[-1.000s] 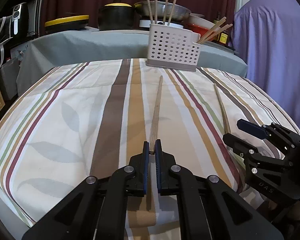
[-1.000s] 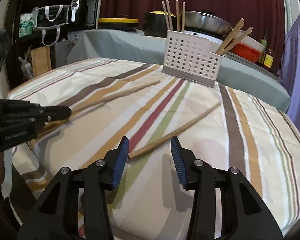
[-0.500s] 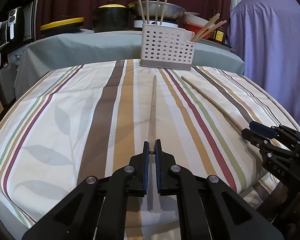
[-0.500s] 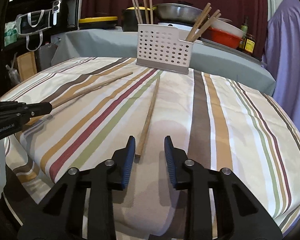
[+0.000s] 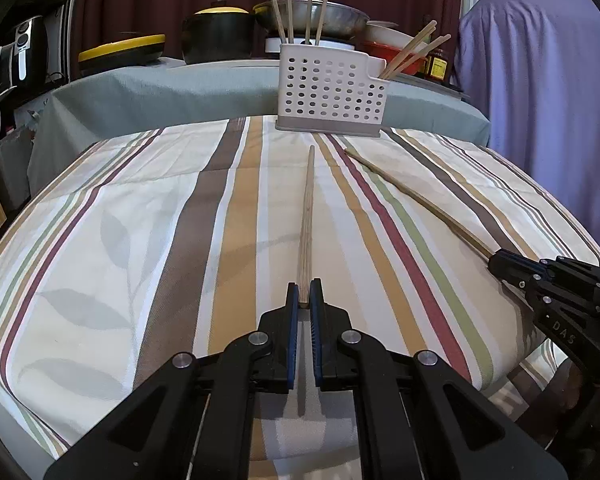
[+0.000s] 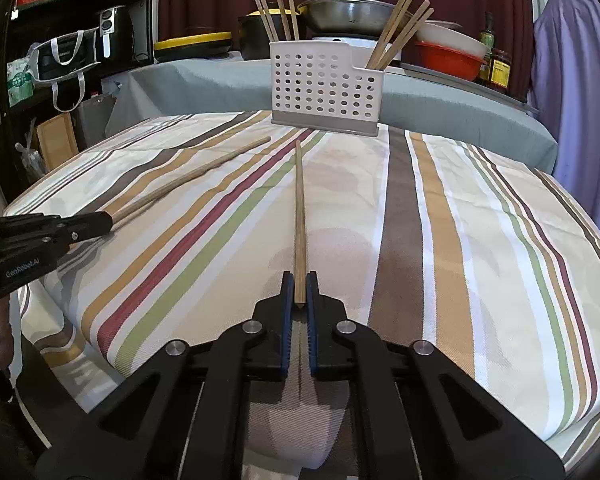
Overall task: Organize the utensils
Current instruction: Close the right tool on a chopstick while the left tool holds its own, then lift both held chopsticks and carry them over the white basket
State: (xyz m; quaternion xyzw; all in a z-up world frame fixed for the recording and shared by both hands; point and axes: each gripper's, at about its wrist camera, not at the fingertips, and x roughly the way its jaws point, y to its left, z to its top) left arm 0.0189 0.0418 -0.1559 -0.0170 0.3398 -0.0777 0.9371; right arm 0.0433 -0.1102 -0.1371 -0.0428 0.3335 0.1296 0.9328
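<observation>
On the striped tablecloth (image 5: 140, 240) before the white perforated plastic utensil holder (image 6: 324, 88), which already holds several chopsticks, we see two long wooden chopsticks. The left gripper (image 5: 305, 294) is clamped on one chopstick (image 5: 307, 208); the right gripper (image 6: 299, 290) clamps the other (image 6: 299, 200). We judge both remain to be placed.

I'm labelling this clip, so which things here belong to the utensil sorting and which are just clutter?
Job:
left hand-held gripper, shut on the left chopstick
right hand-held gripper, shut on the right chopstick
white holder

Clutter:
black pot
metal pan
red bowl
</observation>
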